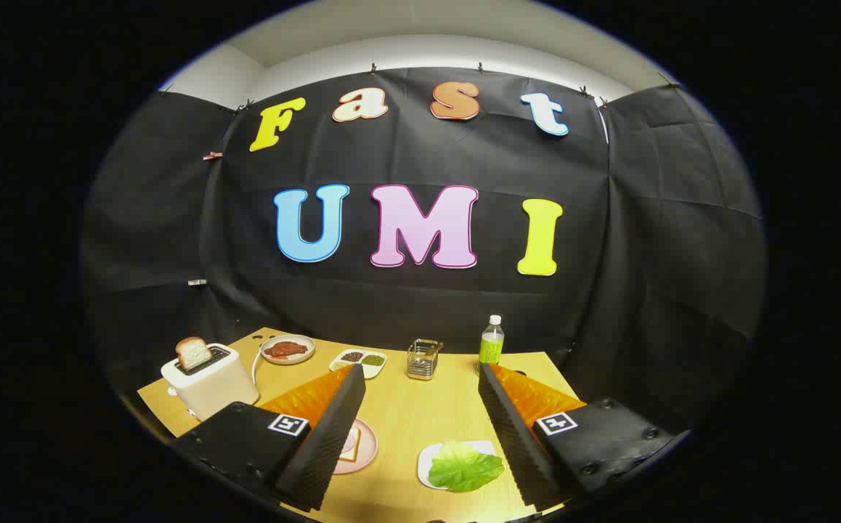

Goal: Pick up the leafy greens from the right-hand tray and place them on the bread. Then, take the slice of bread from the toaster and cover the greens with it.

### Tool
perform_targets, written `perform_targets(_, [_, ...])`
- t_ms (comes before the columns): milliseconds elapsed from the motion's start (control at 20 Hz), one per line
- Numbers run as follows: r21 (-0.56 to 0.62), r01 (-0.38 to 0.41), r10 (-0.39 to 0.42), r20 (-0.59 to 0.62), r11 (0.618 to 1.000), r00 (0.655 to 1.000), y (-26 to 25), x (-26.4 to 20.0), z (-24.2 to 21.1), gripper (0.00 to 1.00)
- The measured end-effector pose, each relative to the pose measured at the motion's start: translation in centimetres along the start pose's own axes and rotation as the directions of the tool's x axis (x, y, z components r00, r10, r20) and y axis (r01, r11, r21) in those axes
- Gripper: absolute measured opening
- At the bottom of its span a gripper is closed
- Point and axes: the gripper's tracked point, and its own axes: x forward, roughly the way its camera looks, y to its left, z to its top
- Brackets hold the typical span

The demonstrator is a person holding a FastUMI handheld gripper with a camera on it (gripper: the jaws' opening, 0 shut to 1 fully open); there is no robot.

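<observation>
Your claw (420, 428) hangs above the table (406, 414) with its fingers spread wide, holding nothing. The leafy greens (464, 467) lie on their white tray (425, 465) between the fingers, near the right one. The bread (350, 444) sits on a pink plate (367, 444) beside the left finger, and another slice (192, 352) stands in the toaster (210, 381) beyond.

Claw (420, 378) wide open, fingers (333, 428) spread, nothing btwn.

Black cloth wall (420, 298) pinned around a light wooden tabletop (406, 414) — pale ceiling (428, 29) above, lit evenly
</observation>
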Motion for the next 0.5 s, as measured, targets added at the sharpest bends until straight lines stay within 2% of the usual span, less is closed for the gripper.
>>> perform_targets(500, [0.029, 0.010, -0.009, -0.034, 1.000, 0.999, -2.0, -0.4, -1.3, 0.97])
